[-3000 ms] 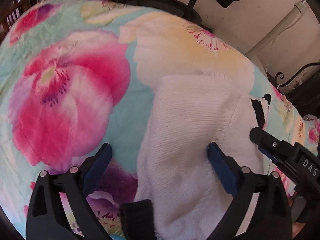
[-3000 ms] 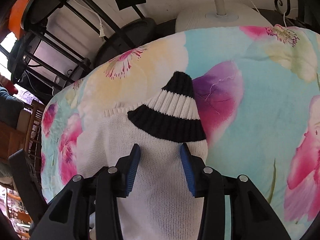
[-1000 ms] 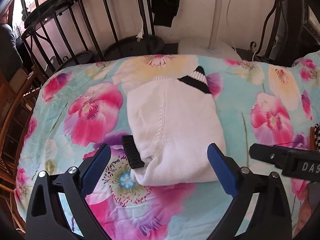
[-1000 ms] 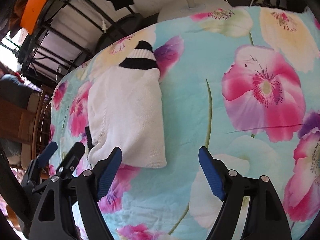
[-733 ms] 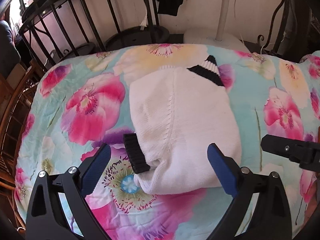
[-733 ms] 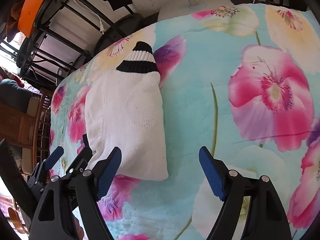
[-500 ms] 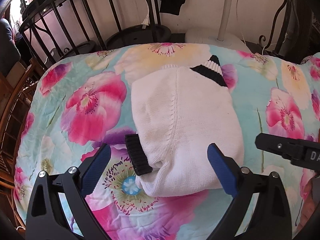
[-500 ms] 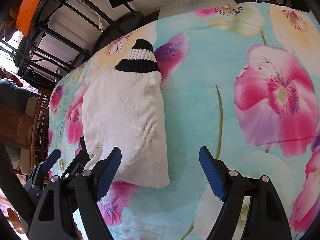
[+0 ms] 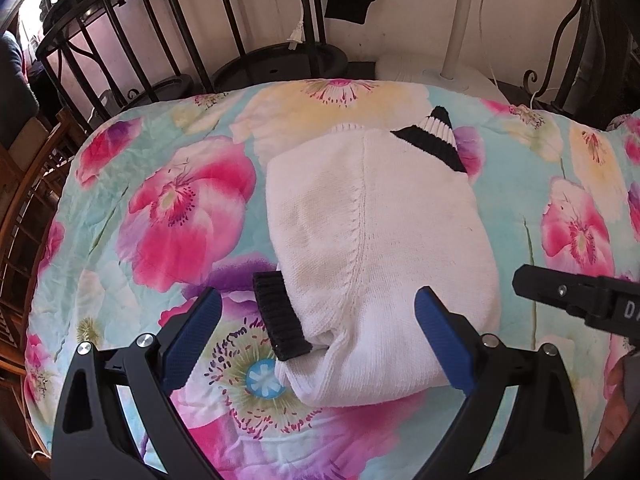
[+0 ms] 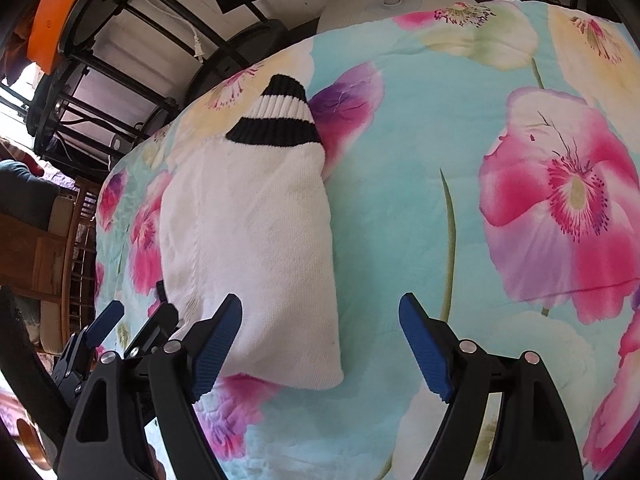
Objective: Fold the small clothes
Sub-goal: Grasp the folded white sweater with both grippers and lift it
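Note:
A folded white knit sweater (image 9: 376,232) (image 10: 256,236) lies on the flowered quilt (image 9: 168,208) (image 10: 460,208). A black-and-white striped cuff (image 9: 436,136) (image 10: 280,116) pokes out at its far end, and a black ribbed cuff (image 9: 280,316) sticks out at its near left side. My left gripper (image 9: 316,320) hangs open just above the sweater's near edge, holding nothing. Over the sweater's near right corner and the bare quilt beside it, my right gripper (image 10: 320,324) is also open and empty; its arm shows in the left wrist view (image 9: 580,296).
Black metal railings (image 9: 168,28) and round black stands (image 9: 280,64) sit behind the quilt. A white fan base (image 10: 392,4) stands beyond the far edge. Wooden furniture (image 10: 44,248) lies to the left. Bare quilt spreads right of the sweater.
Both grippers pulled back from the sweater after three seconds ago, the right opening wide. Over the last second both came slightly lower and nearer the sweater. The sweater has not moved.

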Available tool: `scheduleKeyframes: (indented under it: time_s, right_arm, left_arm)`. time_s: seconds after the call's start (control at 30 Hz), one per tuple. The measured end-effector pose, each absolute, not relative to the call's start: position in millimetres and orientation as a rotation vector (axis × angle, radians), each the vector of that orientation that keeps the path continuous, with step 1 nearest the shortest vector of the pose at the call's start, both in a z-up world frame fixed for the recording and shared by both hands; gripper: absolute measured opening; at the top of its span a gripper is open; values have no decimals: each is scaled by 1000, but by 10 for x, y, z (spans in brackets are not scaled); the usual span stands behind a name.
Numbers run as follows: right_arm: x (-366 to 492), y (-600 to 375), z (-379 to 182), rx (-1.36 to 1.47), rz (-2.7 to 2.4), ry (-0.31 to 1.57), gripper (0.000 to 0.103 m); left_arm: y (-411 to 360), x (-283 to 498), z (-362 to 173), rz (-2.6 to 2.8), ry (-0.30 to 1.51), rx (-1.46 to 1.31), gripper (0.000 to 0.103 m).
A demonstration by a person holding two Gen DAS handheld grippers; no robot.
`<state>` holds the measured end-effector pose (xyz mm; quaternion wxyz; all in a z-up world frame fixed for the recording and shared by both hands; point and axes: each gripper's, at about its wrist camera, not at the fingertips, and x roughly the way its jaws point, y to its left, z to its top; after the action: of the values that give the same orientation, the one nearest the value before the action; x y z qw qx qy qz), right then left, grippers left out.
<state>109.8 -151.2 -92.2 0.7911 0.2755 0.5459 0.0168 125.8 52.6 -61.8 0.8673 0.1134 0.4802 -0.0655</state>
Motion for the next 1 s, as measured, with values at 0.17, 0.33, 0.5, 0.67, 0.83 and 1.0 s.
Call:
scheduleKeyframes:
  time_s: [0.17,0.33,0.5,0.67,0.83,1.0]
  right_arm:
    - [1216,-1571,-1005,615,28,1162,81]
    - [1366,-1647,-1110,669,54,1132,81]
    - [1538,-1734,-1237,707,68,1107,82]
    - [1660,-1822,-1367,781,107,1068,82]
    - [1814,-1685,-1497,829,218,1042,82]
    - [1880,-1483,-1691,848,296,1053,90]
  left_arm:
    - [589,1388,-730,-183,1053,192,95]
    - [892,1679,-944,-226,1154,-17,95]
    - [1088,1859,-1162,-234,1204,-140,94]
    - [1131,1962,-1354,-303,1223,-213,97]
    - [1194,2051,-1487,-357,1216,-301,99]
    - [1107,2076,-1512,-415,1196,-299,99]
